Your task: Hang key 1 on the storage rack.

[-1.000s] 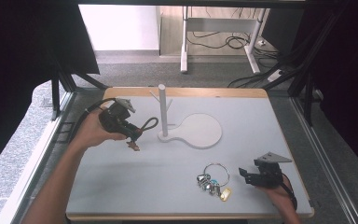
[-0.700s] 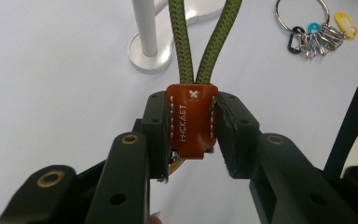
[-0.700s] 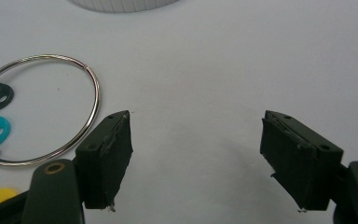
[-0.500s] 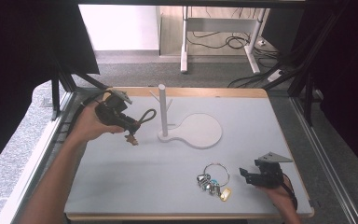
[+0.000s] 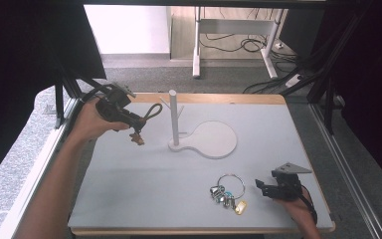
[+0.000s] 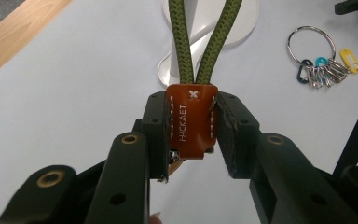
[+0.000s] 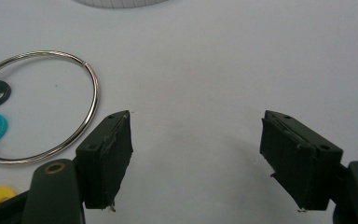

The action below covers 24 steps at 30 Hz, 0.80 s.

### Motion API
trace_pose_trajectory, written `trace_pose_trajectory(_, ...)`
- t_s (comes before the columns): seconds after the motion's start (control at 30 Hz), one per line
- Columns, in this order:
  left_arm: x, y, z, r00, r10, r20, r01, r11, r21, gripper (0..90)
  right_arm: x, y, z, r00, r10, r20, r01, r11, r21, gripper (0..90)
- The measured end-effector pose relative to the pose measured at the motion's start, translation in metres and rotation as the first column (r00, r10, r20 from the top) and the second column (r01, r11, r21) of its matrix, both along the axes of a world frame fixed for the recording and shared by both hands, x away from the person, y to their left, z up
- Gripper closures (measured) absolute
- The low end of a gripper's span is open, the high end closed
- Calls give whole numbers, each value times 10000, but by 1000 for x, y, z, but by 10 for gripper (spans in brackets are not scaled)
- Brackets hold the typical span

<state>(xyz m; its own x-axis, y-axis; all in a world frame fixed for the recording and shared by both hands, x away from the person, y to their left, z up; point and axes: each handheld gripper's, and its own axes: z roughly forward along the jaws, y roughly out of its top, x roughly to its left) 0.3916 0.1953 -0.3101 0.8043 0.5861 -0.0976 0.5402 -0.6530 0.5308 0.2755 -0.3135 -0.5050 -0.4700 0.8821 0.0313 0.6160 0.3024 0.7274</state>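
My left jaws (image 6: 193, 140) pinch the stiff leather tab (image 6: 191, 121); its soft, light cord loop (image 6: 204, 42) flops at 12 o'clock.

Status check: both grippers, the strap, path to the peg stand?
Left gripper shut on brown leather tab of olive cord loop, held off the table. Right gripper open, beside metal key ring. White peg stand ahead, unobstructed.

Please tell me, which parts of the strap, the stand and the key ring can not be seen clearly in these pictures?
- Strap: in the left gripper view, the green cord loop is cut off by the top edge; the metal part below the leather tab is hidden behind the left tool.
- Stand: its side pegs are too small in the high view.
- Key ring: cut off by the left edge in the right gripper view, beside the open right tool.
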Motion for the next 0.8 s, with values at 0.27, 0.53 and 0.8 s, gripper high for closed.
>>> trace_pose_trajectory(0.27, 9, 2, 1, 9998, 186, -71, -187, 9996, -193, 669, 0, -1, 0, 10000, -22, -29, 22, 10000, -7, 252)
trace_pose_trajectory(0.53, 21, 1, 5, 9993, 347, -140, -354, 9982, -486, 669, 0, 1, -2, 10000, 29, -56, -30, 9999, -124, 252)
trace_pose_trajectory(0.8, 31, -6, 4, 9982, 542, -265, -554, 9974, -460, 669, 0, 1, -2, 10000, 50, -30, -50, 9999, -124, 252)
